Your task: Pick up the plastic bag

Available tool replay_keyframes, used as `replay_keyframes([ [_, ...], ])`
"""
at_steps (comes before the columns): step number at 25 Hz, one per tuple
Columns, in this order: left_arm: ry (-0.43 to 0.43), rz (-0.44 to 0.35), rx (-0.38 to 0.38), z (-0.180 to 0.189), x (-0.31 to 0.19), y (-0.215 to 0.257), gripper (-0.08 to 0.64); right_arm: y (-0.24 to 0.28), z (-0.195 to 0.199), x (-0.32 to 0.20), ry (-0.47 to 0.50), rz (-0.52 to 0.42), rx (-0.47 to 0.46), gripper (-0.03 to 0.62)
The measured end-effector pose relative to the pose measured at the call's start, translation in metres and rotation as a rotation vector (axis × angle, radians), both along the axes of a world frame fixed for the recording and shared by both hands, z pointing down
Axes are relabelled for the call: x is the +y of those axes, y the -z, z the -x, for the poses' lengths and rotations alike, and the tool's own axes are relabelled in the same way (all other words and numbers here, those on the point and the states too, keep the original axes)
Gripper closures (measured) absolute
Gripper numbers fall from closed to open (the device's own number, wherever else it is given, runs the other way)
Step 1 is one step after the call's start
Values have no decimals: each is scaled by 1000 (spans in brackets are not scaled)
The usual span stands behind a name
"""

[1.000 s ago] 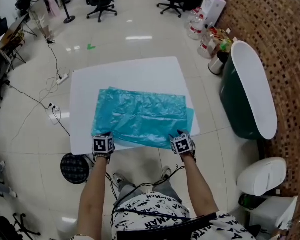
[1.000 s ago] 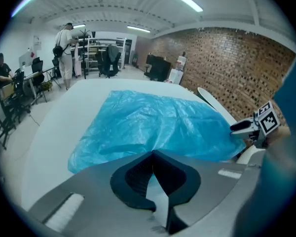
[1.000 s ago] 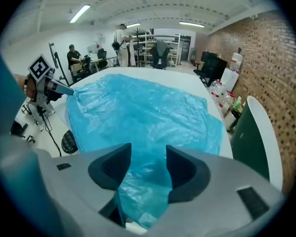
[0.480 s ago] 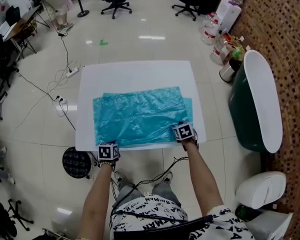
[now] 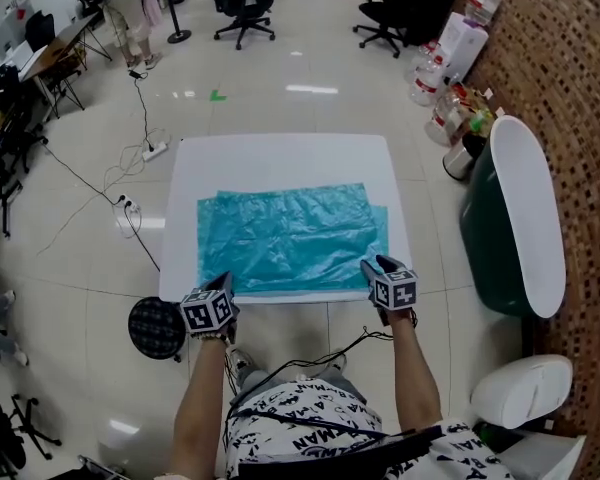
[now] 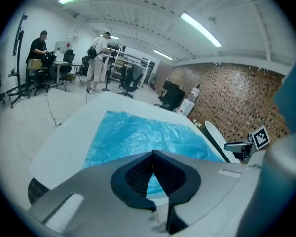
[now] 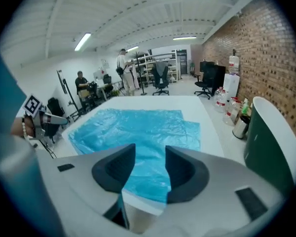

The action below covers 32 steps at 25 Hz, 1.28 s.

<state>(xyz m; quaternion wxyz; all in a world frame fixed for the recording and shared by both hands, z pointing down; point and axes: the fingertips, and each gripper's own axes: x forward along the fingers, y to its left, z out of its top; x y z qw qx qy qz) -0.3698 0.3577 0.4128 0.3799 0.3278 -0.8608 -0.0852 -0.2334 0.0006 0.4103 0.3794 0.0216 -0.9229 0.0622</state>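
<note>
Lying flat, the plastic bag [image 5: 290, 238] runs left to right.

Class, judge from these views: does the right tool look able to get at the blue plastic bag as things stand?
Probably yes. The right tool hangs at the table's near edge, just over the plastic bag's near corner, nothing in the way. Its jaws are closing with nothing between them.
</note>
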Motion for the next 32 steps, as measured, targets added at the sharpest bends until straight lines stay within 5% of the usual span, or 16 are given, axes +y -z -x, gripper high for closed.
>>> replay_keyframes([
  [5, -12, -80, -161, -9, -8, 62, 560, 50, -6, 33, -42, 84, -143, 591],
  [15, -52, -187, -275, -34, -27, 142, 560, 133, 7, 81, -27, 50, -327, 591],
  [32, -72, -164, -279, -51, -28, 144, 560, 149, -7, 102, -15, 48, -355, 591],
])
